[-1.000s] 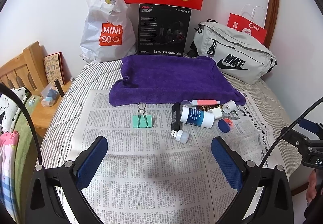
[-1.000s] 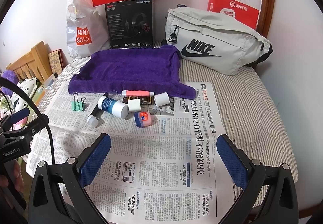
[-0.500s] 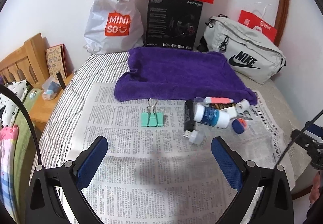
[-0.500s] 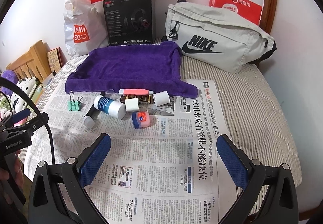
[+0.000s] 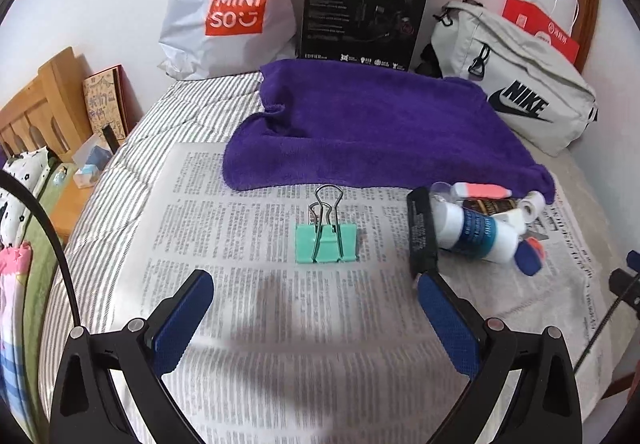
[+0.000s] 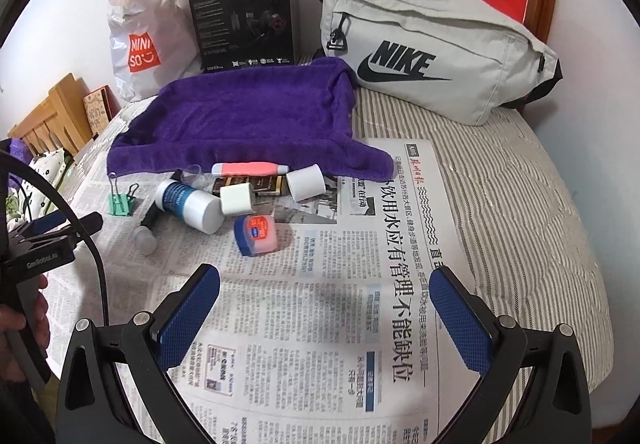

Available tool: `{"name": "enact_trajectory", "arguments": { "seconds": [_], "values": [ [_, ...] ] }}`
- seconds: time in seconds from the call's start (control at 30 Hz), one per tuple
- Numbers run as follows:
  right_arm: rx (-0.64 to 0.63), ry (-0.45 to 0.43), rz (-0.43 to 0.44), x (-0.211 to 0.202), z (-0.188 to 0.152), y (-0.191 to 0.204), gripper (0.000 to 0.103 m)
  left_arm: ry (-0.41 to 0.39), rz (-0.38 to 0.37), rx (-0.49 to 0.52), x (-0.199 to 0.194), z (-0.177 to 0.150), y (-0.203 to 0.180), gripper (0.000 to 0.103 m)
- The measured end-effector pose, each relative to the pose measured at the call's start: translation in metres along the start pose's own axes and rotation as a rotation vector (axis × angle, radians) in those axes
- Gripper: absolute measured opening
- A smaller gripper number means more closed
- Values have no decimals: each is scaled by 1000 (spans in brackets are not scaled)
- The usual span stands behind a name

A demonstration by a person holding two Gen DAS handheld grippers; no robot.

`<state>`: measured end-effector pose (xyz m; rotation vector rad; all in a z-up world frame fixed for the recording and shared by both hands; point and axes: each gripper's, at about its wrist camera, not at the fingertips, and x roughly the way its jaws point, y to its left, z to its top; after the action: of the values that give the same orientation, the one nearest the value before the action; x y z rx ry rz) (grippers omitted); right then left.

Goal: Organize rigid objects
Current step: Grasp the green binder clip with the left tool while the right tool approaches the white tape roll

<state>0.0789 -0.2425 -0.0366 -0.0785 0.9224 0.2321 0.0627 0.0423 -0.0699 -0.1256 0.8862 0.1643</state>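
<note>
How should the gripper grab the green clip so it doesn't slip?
Probably by the flat mint body of the green binder clip, coming straight down from above with a finger on its left and right edges. It lies flat on the newspaper, clear of other things. Its wire handles are thin and springy. The open left gripper already faces it.

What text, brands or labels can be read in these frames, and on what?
"MINISO": white plastic bag
"NIKE": grey waist bag
"HECATE": black headphone box
"EDIFIER": same box, lower edge
"GenRobot.AI": left claw body
Newspaper: large Chinese headline; small print too small to read
Red bags, bottle label: blurred or cropped
</note>
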Motion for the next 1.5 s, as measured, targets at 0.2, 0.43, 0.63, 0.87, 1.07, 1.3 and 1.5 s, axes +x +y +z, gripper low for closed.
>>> {"name": "enact_trajectory", "arguments": {
  "seconds": [0.2, 0.43, 0.63, 0.87, 1.07, 1.3, 1.5],
  "values": [
    [5, 23, 4, 19, 3, -9, 103, 26, -1, 6, 28, 8, -3, 102],
    [13, 54, -5, 35, 2, -17, 103, 30, -4, -10, 47, 13, -4, 94],
    [2, 54, 2, 39, 4, -14, 103, 30, 8, -1, 51, 14, -3, 71],
    [6, 67, 8, 50, 6, -15, 103, 16, 3, 22, 51, 15, -4, 52],
    [12, 67, 20, 57, 14, -19, 103, 4, -25, 25, 47, 13, -5, 40],
    [-1, 74, 40, 80, 32, -17, 97, 6, -28, 33, 49, 12, -4, 40],
    [-45, 80, 54, 103, 43, -12, 90, 4, -22, 42, 49, 11, -5, 40]
  ]
}}
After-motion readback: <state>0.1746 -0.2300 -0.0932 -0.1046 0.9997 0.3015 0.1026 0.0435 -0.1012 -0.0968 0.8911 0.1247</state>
